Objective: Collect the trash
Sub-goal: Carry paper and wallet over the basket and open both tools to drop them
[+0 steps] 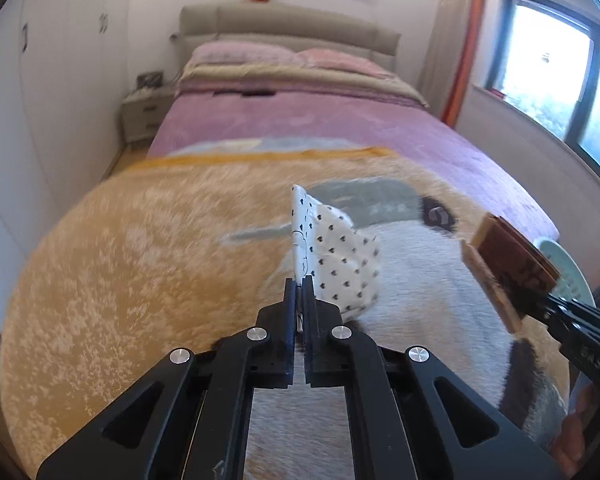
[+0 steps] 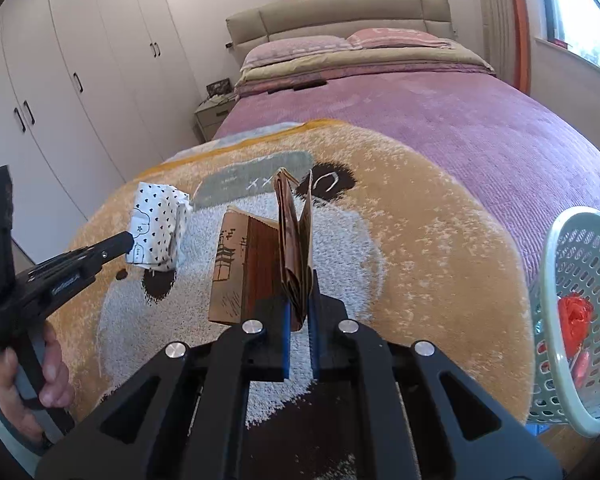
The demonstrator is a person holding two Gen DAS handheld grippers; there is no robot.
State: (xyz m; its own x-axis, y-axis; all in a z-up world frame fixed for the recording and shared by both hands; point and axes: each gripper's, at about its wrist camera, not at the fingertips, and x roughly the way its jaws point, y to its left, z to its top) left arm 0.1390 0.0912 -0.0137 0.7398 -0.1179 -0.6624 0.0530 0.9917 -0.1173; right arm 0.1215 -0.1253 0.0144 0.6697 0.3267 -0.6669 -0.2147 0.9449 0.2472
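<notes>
Both pieces of trash are lifted clear of the blanket [image 2: 440, 240], ready for the basket [image 2: 556, 280] at its right edge. Left gripper [image 1: 299, 280] is clamped on the heart-print pack [image 1: 336, 248], beside the right gripper [image 2: 300, 280] pinching the brown carton [image 2: 260, 256].

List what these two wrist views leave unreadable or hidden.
- Basket: cut by the right edge in the right wrist view; only the red wrapper shows inside. In the left wrist view, only a sliver behind the brown carton.
- Brown carton: print too small to read.
- Heart-print packet: base hidden by the left gripper.
- Blanket: blurred in the left wrist view.
- Dark items by the pillows: too small to identify.
</notes>
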